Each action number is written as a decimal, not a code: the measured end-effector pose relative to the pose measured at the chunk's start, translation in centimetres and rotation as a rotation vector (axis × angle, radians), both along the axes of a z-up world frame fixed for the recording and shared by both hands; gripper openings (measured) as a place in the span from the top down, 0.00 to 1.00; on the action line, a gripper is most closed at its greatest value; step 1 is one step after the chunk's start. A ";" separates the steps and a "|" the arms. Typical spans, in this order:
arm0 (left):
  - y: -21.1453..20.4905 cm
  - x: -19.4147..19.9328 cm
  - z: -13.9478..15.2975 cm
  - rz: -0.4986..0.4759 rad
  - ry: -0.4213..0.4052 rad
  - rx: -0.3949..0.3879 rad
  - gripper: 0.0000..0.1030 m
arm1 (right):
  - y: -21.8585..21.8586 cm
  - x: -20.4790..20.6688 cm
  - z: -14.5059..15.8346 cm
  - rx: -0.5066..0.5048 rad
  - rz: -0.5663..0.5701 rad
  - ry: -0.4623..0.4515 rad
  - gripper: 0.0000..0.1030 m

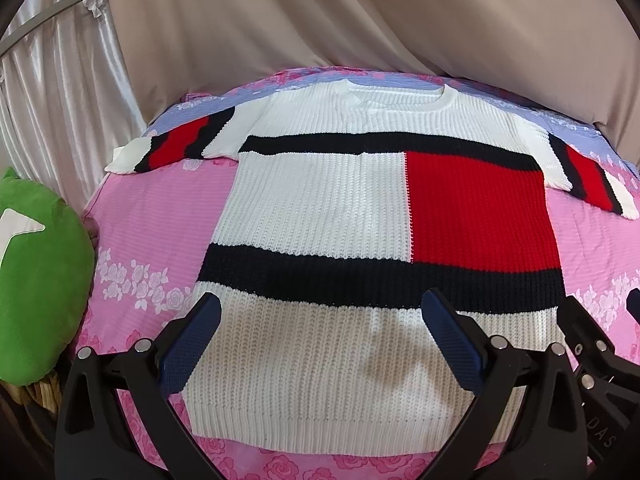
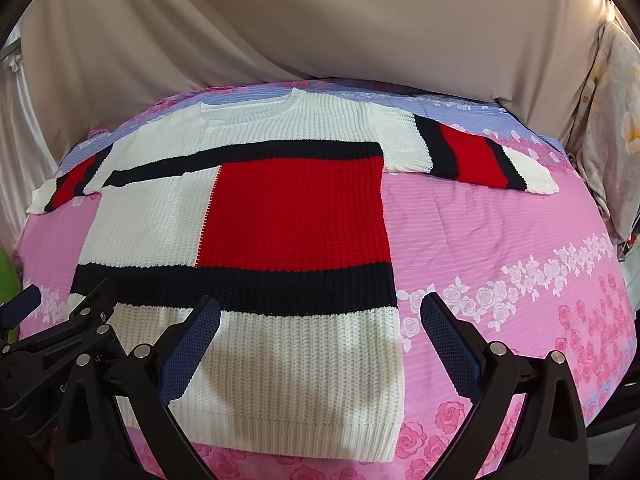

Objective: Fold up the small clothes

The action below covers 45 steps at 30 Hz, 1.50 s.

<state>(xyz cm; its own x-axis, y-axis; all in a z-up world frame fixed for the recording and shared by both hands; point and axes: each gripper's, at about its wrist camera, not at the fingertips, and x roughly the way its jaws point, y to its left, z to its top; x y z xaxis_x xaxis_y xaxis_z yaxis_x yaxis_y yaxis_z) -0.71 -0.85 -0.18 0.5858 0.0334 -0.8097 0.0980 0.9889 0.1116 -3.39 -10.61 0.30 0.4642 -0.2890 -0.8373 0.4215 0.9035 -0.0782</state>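
The white, red and navy knitted sweater (image 1: 360,208) lies flat for folding; ahead of its hem, the left gripper (image 1: 320,316) and right gripper (image 2: 320,316) hover, both spread, holding nothing.

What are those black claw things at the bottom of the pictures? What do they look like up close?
They are two hand-held grippers. The left gripper and the right gripper match: each has two black plastic arms with triangular cut-outs, silver round bolts at the joints, and dark blue fingers with a fine gridded texture. White lettering shows on the right one's black body, too partial to read.
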 end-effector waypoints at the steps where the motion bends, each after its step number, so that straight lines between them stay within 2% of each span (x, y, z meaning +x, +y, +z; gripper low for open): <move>1: 0.0 0.0 0.0 0.001 0.000 0.001 0.05 | 0.0 0.0 0.0 0.001 0.000 0.000 0.05; 45: 0.3 -0.1 -0.3 -0.001 0.008 0.000 0.05 | -0.3 0.2 -0.3 0.014 -0.002 0.006 0.05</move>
